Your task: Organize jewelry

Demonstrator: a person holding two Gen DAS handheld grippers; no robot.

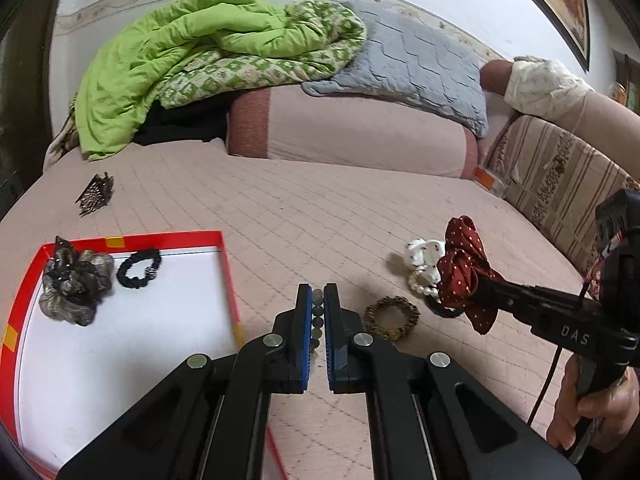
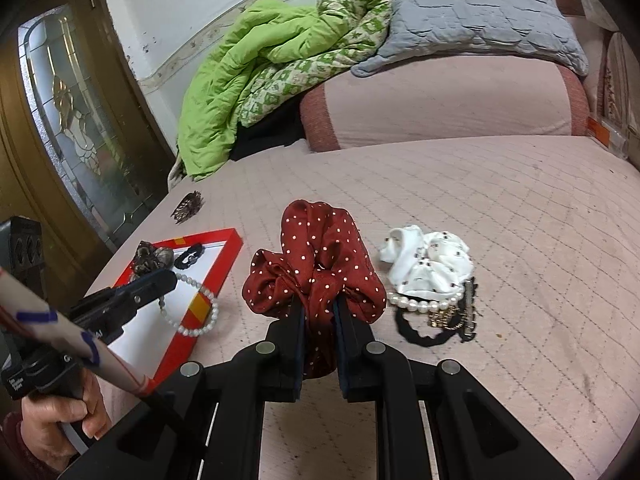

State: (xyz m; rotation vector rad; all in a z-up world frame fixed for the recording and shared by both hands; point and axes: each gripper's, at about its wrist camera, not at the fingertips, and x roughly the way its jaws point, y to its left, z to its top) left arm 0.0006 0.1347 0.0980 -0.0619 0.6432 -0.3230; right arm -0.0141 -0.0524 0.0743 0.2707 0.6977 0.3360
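My left gripper [image 1: 318, 300] is shut on a pale bead bracelet [image 1: 317, 314], which hangs as a loop over the red tray's corner in the right wrist view [image 2: 192, 312]. My right gripper [image 2: 320, 300] is shut on a dark red polka-dot scrunchie [image 2: 316, 264], held above the bed; it also shows in the left wrist view [image 1: 464, 272]. The red-rimmed white tray [image 1: 132, 240] holds a grey-brown scrunchie with a clip [image 1: 74, 284] and a black hair tie [image 1: 139, 268].
On the pink bedspread lie a white scrunchie [image 2: 428, 260], a pearl bracelet [image 2: 420, 302], black bands [image 2: 428, 334], a leopard hair tie [image 1: 392, 317] and a brown claw clip [image 1: 95, 194]. A green quilt [image 1: 180, 56], grey pillow [image 1: 416, 64] and pink bolster [image 1: 360, 132] lie behind.
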